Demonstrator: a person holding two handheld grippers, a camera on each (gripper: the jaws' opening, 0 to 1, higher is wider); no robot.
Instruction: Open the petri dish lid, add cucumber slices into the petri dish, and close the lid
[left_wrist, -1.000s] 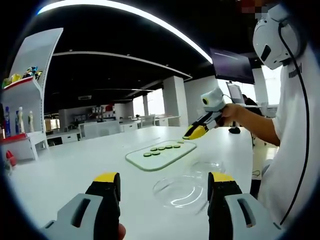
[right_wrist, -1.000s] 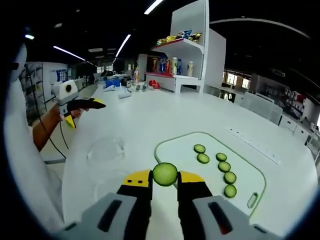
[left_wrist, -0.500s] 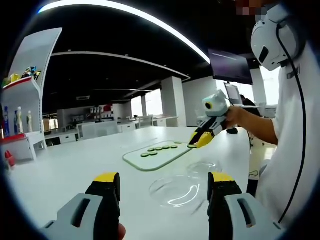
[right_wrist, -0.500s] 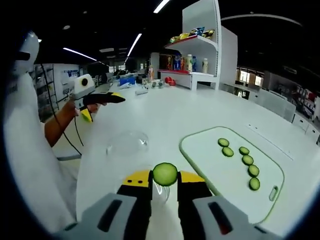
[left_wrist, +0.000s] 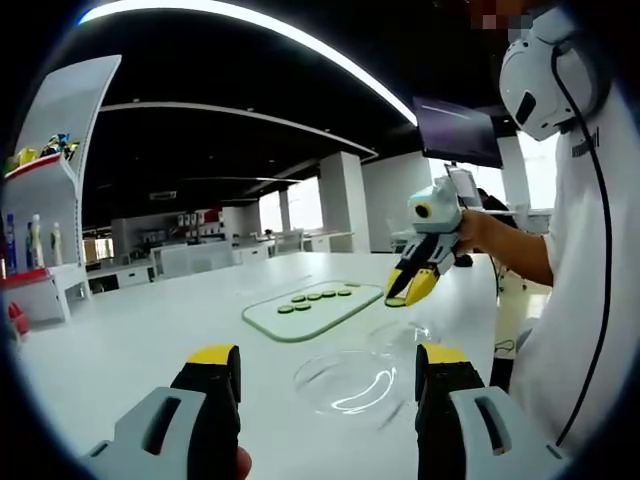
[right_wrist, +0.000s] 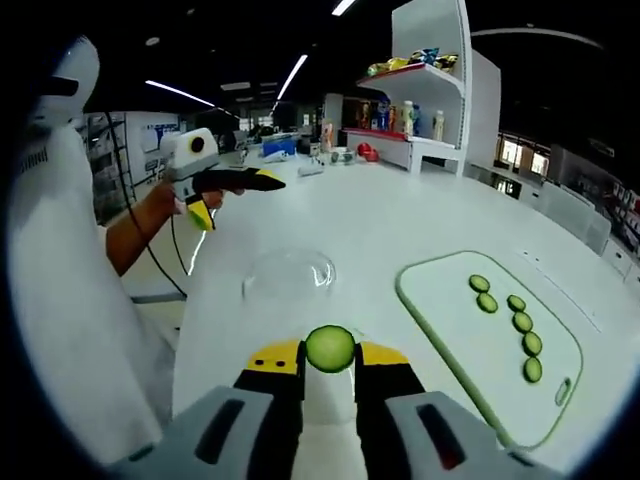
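Observation:
My right gripper (right_wrist: 330, 352) is shut on a round green cucumber slice (right_wrist: 330, 348), held above the white table. From the left gripper view, that right gripper (left_wrist: 403, 295) hangs tilted down over a small clear glass piece (left_wrist: 412, 335) of the petri dish. A larger clear glass piece (left_wrist: 345, 380) lies on the table between the open, empty jaws of my left gripper (left_wrist: 328, 362). The right gripper view shows one glass piece (right_wrist: 290, 275) lying ahead of the slice, with the left gripper (right_wrist: 238, 198) open beyond it. Which glass piece is the lid, I cannot tell.
A pale cutting board (right_wrist: 470, 335) with several cucumber slices (right_wrist: 522, 322) lies right of the right gripper; it is also on the table (left_wrist: 120, 350) at the board (left_wrist: 345, 300). White shelves (right_wrist: 430, 85) with bottles stand far back. A person in white (left_wrist: 590, 260) is at the table's edge.
The right gripper has carried the slice away from the cutting board and over towards the glass pieces, tipping downward. The left gripper has stayed put and open.

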